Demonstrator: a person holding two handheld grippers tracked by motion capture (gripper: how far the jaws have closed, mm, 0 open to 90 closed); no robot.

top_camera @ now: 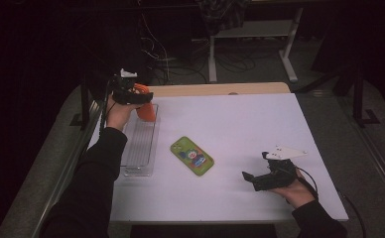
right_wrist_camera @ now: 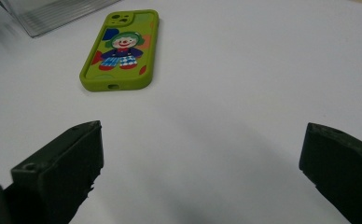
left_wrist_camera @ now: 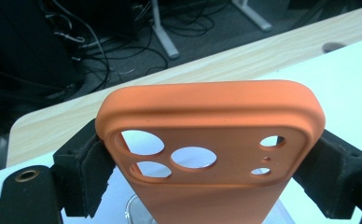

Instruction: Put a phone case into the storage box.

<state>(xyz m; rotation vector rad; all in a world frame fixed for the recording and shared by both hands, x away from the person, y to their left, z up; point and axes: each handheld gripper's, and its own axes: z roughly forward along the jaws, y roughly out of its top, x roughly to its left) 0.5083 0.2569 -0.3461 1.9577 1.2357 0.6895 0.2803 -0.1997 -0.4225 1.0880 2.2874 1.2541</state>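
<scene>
Dark room with tangled cables behind a white surface (top_camera: pixel 240 124). At left, left hand-held gripper (top_camera: pixel 140 97) clenched on orange phone case (left_wrist_camera: pixel 212 154), raised over far end of clear tray (top_camera: pixel 140 148); case's lower end cut off. Mid-surface, green clown case (top_camera: pixel 192 155) lying flat. At right, right hand-held gripper (top_camera: pixel 248 177) released, jaws wide apart.

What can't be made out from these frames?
- Orange phone case: lower end cut off by the bottom edge of the left gripper view; in the high view the left tongs cover part of it.
- Clear tray: whether anything lies inside is too small and dim to tell in the high view.
- Green clown phone case: whether it holds a phone, since only its back shows.
</scene>
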